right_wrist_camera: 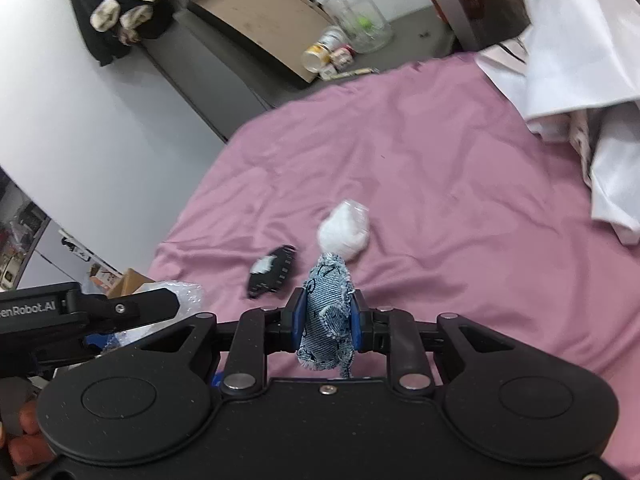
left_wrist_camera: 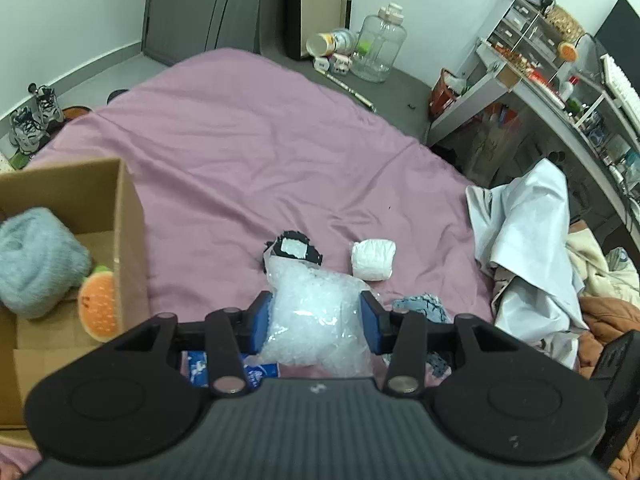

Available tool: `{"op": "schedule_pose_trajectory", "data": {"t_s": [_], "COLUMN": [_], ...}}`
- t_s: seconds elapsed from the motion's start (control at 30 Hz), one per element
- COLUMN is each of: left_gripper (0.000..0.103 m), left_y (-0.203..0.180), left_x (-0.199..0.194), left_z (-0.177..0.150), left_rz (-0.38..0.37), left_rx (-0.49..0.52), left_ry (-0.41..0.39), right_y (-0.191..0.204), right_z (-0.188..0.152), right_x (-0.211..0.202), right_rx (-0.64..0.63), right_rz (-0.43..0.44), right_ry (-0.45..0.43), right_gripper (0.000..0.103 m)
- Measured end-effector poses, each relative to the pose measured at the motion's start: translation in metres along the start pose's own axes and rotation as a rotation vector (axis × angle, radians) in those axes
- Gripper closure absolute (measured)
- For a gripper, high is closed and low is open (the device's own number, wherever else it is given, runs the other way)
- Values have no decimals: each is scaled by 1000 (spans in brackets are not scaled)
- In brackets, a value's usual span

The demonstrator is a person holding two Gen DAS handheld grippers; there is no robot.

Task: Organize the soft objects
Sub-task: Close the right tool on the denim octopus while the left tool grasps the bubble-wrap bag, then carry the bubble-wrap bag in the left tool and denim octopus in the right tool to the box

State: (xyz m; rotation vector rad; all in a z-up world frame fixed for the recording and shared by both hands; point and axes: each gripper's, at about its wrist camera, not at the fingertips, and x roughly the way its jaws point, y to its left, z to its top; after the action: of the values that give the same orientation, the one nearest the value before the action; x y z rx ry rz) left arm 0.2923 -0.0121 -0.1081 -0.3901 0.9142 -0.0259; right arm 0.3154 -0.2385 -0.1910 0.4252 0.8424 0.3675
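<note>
Sitting in the cardboard box: blue plush, orange toy; left gripper clamps bubble wrap, right gripper denim scrap.

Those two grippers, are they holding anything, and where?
Left gripper pinches a clear plastic bag across its middle; right gripper clamps a denim scrap mid-length.

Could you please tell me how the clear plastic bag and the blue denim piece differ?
The clear crinkled plastic bag is translucent white and bulky; the frayed blue denim piece is opaque, patterned and smaller. The bag sits in the left hand-held gripper, the denim in the right hand-held gripper. Both are gripped above the pink bedsheet.
</note>
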Motion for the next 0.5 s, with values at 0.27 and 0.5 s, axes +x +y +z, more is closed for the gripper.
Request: {"op": "schedule_pose_trajectory", "data": {"t_s": [0.27, 0.5], "left_gripper": [58, 58], "left_y": [17, 42], "left_x": [-39, -61], "left_z": [8, 11], "left_rz": [-13, -5], "left_rx": [-3, -30], "left_ry": [-47, -69], "right_y": [27, 48], "right_z": [5, 4], "right_x": [-18, -24], "right_rx": [-36, -77], "right_rz": [51, 103], "right_ry": [-49, -80], "right_gripper": [81, 81]}}
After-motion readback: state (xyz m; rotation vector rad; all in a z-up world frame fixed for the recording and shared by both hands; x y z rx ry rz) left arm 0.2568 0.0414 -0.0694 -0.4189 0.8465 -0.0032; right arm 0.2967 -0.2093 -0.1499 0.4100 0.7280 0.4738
